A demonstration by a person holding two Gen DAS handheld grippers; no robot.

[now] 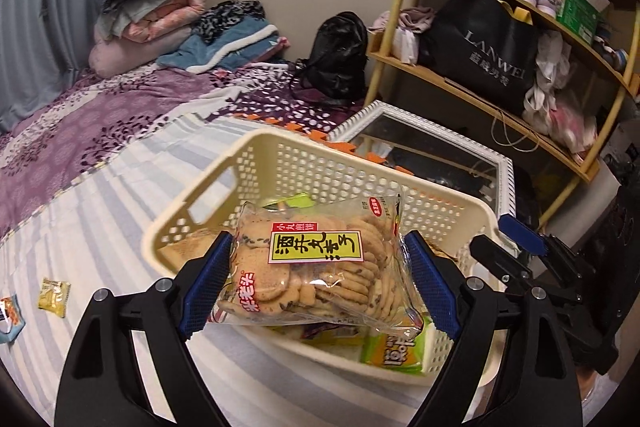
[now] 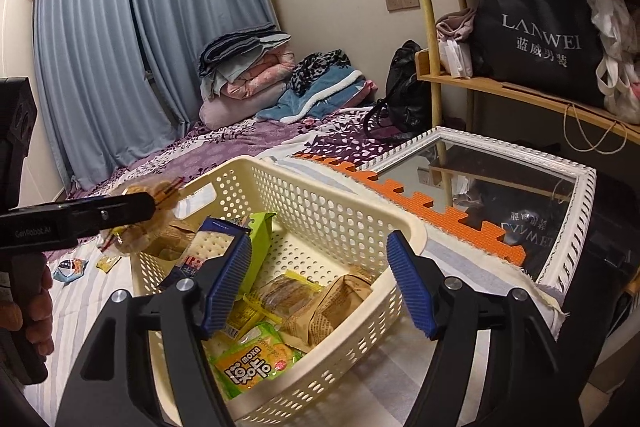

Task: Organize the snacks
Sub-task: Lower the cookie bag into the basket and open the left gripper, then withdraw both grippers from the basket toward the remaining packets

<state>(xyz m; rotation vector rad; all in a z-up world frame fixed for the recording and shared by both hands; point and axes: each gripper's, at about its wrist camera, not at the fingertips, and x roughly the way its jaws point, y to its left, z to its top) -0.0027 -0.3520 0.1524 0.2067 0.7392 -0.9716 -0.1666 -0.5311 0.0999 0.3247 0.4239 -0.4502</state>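
Nearest to us, in the left wrist view, our left gripper (image 1: 316, 287) holds a clear bag of cookies (image 1: 316, 267) with a yellow label; the two blue pads (image 1: 208, 279) press on its two ends, and the bag hangs over the near part of the cream basket (image 1: 280, 163). In the right wrist view our right gripper (image 2: 320, 285) has its jaws spread apart, and nothing is pinched between them; they stand above the open basket (image 2: 360, 211).

Inside the basket we see a green and yellow snack pack (image 2: 256, 363), a brown paper packet (image 2: 340, 303) and a blue pack of crackers (image 2: 208, 247) that leans on the left wall.

The basket sits on a striped sheet (image 1: 100, 227). On the sheet, left of the basket and well apart from it, lie a small yellow candy (image 1: 54, 297) and another small wrapper (image 1: 10, 315).

Beyond the basket is a framed mirror (image 2: 500, 195) lying flat, just beside an orange foam mat (image 2: 420, 203). Further back we see a purple bedcover (image 1: 100, 119), folded blankets (image 1: 152, 11) and a wooden shelf (image 1: 480, 95) with a black bag (image 1: 488, 43).
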